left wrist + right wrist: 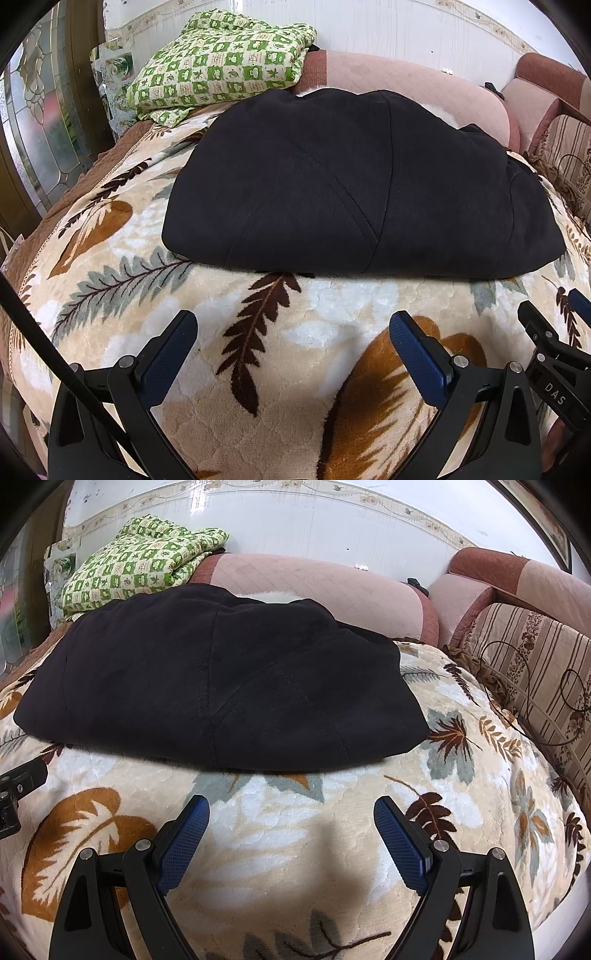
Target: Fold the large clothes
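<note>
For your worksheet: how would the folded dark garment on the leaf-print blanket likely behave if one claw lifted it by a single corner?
The dark garment would probably sag and unfold, since it is soft cloth in loose layers. It looks thick, so likely fairly heavy for one claw. On the plush blanket it would probably drag, not slide.

Leaf-print plush blanket [280, 834] over bed; pink quilted sofa back [317, 583] behind, w/ green-checked quilt [221, 66] piled at left. White wall [295, 520] w/ floral border, leaded-glass door [40, 122] far left, striped cushion [535, 664] right.

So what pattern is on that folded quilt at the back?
Green-and-cream checks with small motifs on the quilt, clearest from the left wrist.
</note>
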Demonstrator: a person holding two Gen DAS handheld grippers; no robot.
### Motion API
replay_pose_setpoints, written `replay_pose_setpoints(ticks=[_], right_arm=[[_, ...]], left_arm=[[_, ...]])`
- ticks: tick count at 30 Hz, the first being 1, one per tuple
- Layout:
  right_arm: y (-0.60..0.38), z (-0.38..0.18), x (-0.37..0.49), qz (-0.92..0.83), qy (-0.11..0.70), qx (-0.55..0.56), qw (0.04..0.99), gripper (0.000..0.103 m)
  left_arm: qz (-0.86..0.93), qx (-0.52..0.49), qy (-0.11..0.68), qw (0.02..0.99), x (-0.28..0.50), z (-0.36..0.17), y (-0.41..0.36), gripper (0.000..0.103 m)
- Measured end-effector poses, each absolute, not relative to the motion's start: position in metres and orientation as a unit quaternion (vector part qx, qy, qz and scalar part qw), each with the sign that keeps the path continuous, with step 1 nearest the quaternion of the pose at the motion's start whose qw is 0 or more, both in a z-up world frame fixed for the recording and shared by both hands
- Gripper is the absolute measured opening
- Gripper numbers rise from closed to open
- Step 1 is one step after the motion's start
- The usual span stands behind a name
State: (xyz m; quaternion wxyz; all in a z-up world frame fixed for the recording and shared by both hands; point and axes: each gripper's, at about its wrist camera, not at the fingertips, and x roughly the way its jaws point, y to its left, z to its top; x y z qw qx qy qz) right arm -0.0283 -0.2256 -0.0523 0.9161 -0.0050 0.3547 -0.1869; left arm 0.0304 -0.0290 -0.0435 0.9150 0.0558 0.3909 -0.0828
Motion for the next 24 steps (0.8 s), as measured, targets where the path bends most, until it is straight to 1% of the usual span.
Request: replay_pose_setpoints(ticks=[24], right_arm=[[-0.2244,-0.0543,-0.0272,-0.186,0.358,-0.012,0.915,0.093]], left_arm=[[-0.086,0.058,0.389,0.915,0.0281,-0.0436,-0.029,0.103]])
